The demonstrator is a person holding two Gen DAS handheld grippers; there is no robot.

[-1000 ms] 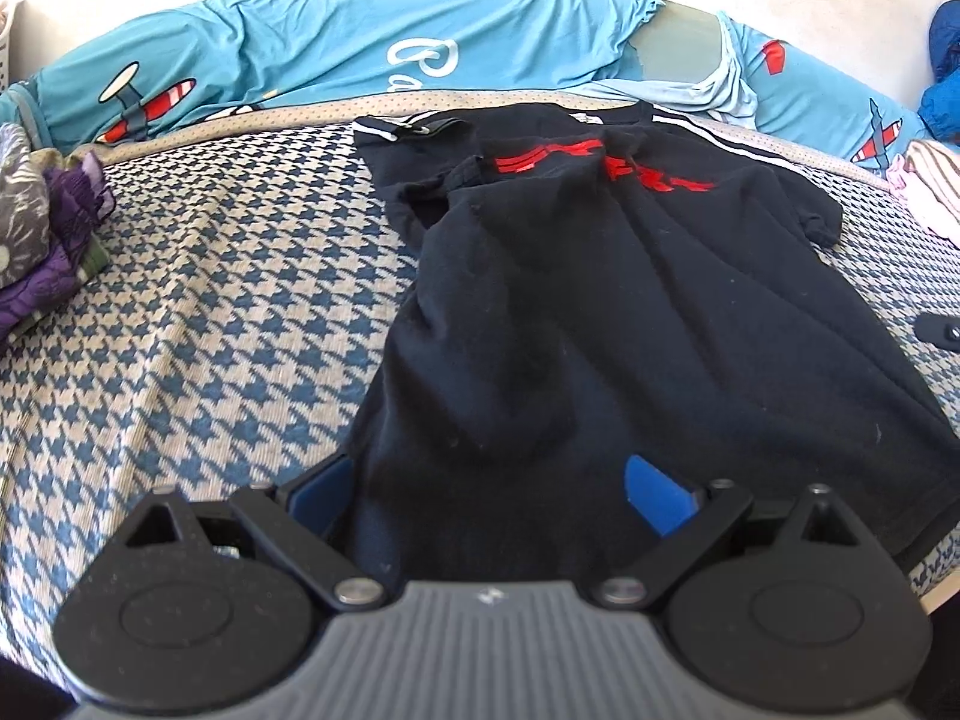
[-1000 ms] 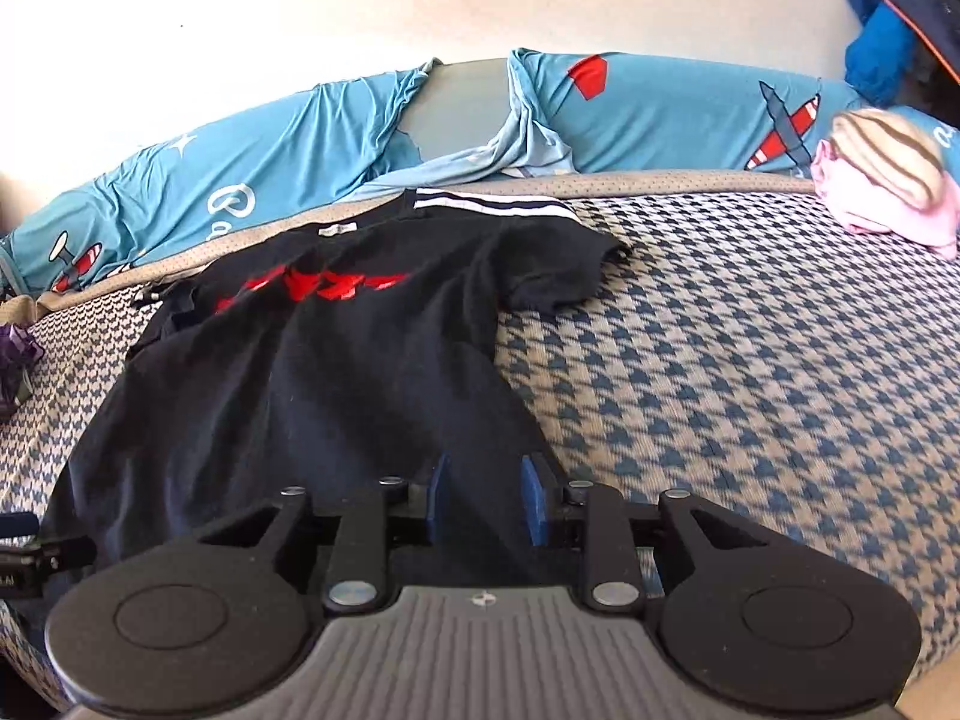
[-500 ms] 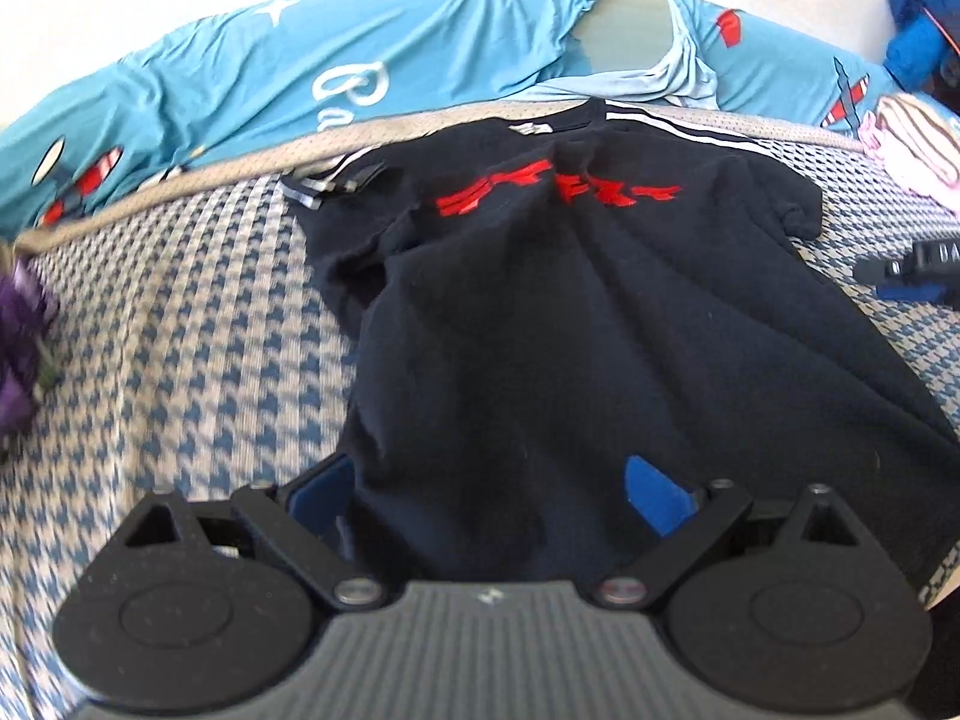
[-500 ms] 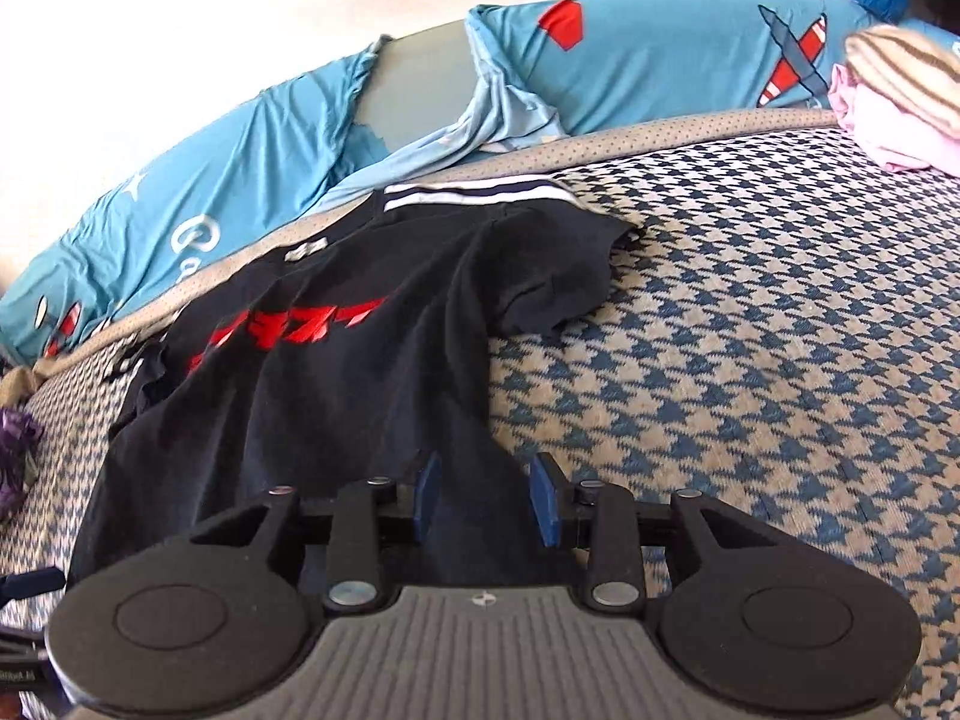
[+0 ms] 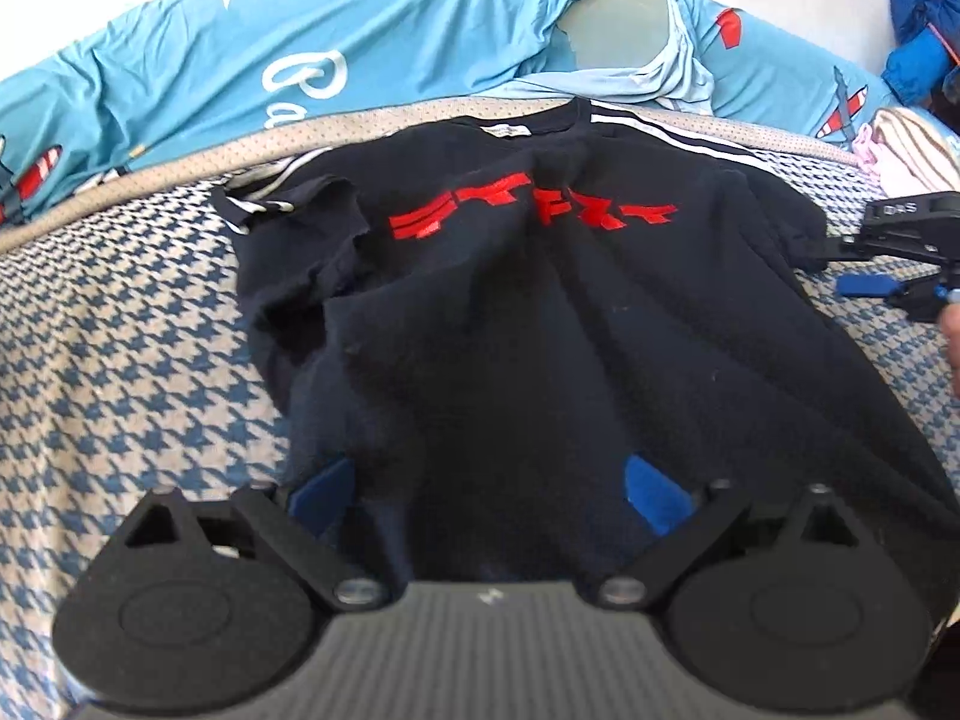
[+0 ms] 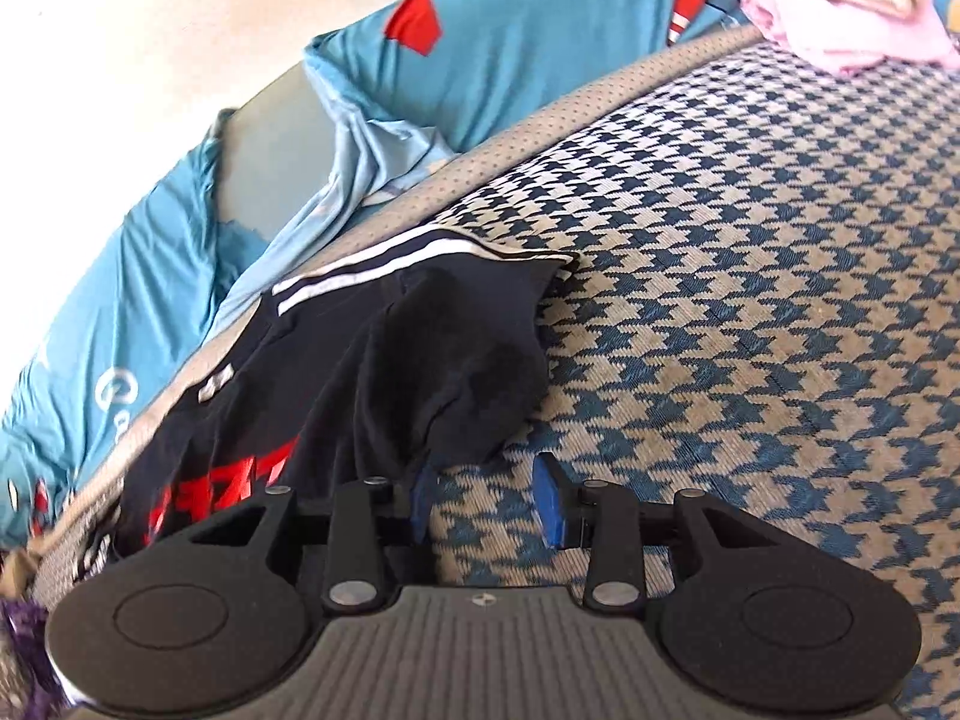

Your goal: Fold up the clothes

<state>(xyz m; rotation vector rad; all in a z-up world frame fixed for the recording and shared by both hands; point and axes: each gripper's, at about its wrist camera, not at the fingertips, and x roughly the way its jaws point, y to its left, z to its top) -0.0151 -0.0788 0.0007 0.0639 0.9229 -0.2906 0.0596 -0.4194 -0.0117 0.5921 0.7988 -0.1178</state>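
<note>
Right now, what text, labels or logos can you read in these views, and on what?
"Ca", then unreadable: white script on blue bedsheet.
"DAS": right gripper, partly cut off.
Red chest graphic on black T-shirt: no legible letters.
Neck label: too small.

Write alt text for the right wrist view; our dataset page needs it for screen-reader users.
The right gripper, jaws opening with only bedding between them, points at the right sleeve of a black T-shirt with white shoulder stripes, spread on a blue houndstooth bed cover. Blue pillows line the wall behind.
</note>
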